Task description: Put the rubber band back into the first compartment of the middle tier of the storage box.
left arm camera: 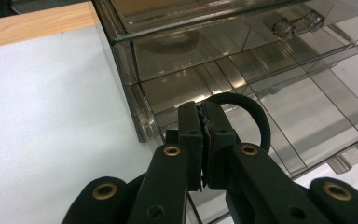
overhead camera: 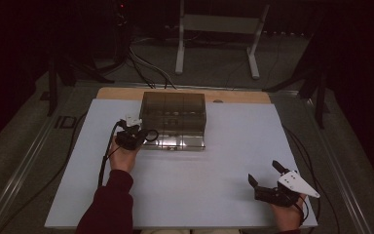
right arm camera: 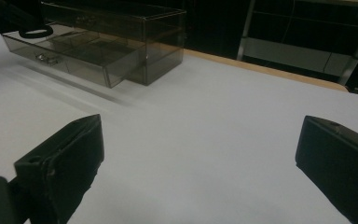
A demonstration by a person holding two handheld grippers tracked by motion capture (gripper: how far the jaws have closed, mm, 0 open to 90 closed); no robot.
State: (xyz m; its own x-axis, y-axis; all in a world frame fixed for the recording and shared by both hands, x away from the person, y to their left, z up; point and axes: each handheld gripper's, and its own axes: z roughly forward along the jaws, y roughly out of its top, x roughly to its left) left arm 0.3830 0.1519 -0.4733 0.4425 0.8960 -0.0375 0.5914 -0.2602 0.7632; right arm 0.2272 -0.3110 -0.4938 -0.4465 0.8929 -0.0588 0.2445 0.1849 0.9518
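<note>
The left hand-held gripper (left arm camera: 204, 140) is clamped tight on a black ring (left arm camera: 254, 116), held over the open drawer (left arm camera: 307, 112) of the clear drawer box (overhead camera: 173, 105) at the table's (overhead camera: 224, 161) far side. The right hand-held gripper (overhead camera: 265, 178) rests near right, jaws wide and empty.

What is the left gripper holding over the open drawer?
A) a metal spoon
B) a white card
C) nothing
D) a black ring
D: the left gripper has its jaws pinched shut on a black ring, which hangs over the open drawer of the clear box.
</note>
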